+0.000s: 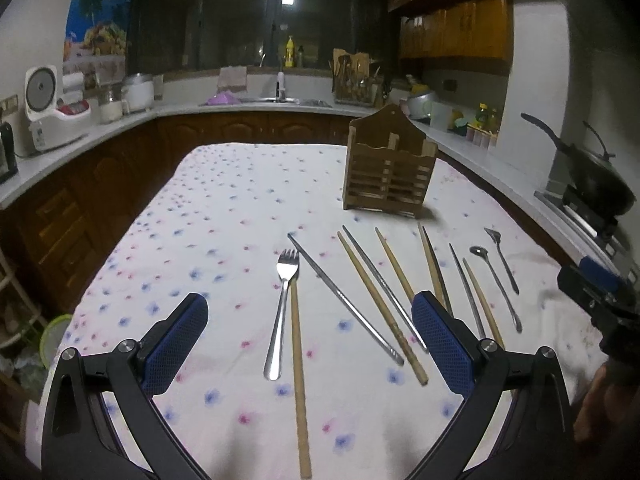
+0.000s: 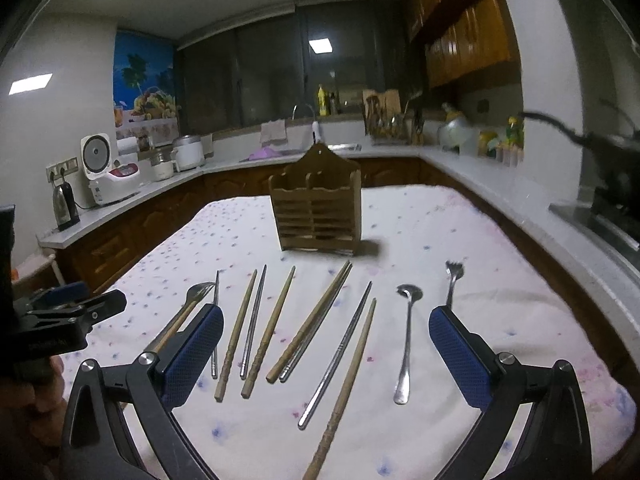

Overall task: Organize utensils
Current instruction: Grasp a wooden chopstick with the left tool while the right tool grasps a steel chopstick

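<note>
A wooden utensil holder (image 1: 389, 170) with two compartments stands upright on the flowered tablecloth (image 1: 224, 216); it also shows in the right wrist view (image 2: 316, 210). In front of it lie a large fork (image 1: 282, 308), a small spoon (image 2: 406, 344), a small fork (image 2: 453, 280), several wooden chopsticks (image 2: 276, 330) and several metal chopsticks (image 2: 338, 354). My left gripper (image 1: 310, 320) is open and empty, above the fork and chopsticks. My right gripper (image 2: 326, 334) is open and empty, above the chopsticks. The holder's inside is hidden.
Kitchen counters (image 1: 80, 136) ring the table, with a rice cooker (image 1: 44, 108), a sink (image 1: 276, 100) and a dish rack (image 1: 356, 84). A wok (image 1: 592, 176) sits on the stove at the right. The other gripper (image 1: 600, 292) shows at the right edge.
</note>
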A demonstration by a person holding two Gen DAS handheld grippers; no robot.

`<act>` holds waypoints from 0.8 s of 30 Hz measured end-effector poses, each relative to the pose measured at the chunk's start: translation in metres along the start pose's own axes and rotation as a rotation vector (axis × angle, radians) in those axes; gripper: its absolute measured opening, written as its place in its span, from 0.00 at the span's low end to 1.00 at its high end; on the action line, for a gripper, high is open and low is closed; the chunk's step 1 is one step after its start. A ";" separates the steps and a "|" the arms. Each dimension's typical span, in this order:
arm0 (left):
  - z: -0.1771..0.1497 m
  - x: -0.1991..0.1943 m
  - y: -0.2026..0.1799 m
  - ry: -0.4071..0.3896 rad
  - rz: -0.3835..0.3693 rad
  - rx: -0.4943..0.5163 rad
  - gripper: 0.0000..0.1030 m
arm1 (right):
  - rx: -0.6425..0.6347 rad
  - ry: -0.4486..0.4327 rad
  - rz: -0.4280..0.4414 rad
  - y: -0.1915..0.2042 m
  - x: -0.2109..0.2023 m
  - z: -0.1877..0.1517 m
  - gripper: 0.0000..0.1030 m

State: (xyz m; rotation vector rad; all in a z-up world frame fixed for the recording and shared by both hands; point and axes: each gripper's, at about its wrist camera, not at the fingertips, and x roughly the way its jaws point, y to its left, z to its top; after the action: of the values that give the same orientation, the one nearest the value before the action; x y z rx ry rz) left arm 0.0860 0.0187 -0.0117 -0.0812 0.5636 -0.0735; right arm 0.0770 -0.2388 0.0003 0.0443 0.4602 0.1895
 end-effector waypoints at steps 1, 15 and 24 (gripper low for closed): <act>0.003 0.003 0.002 0.003 0.000 -0.004 1.00 | 0.012 0.017 0.001 -0.004 0.006 0.004 0.99; 0.055 0.095 -0.016 0.209 -0.046 0.043 0.80 | 0.112 0.240 0.025 -0.033 0.103 0.042 0.51; 0.065 0.167 -0.028 0.364 -0.076 0.061 0.63 | 0.172 0.412 0.033 -0.046 0.181 0.039 0.27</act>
State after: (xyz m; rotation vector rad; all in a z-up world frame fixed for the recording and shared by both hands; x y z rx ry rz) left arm 0.2598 -0.0209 -0.0430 -0.0296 0.9214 -0.1820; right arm 0.2611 -0.2492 -0.0478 0.1832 0.8868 0.1911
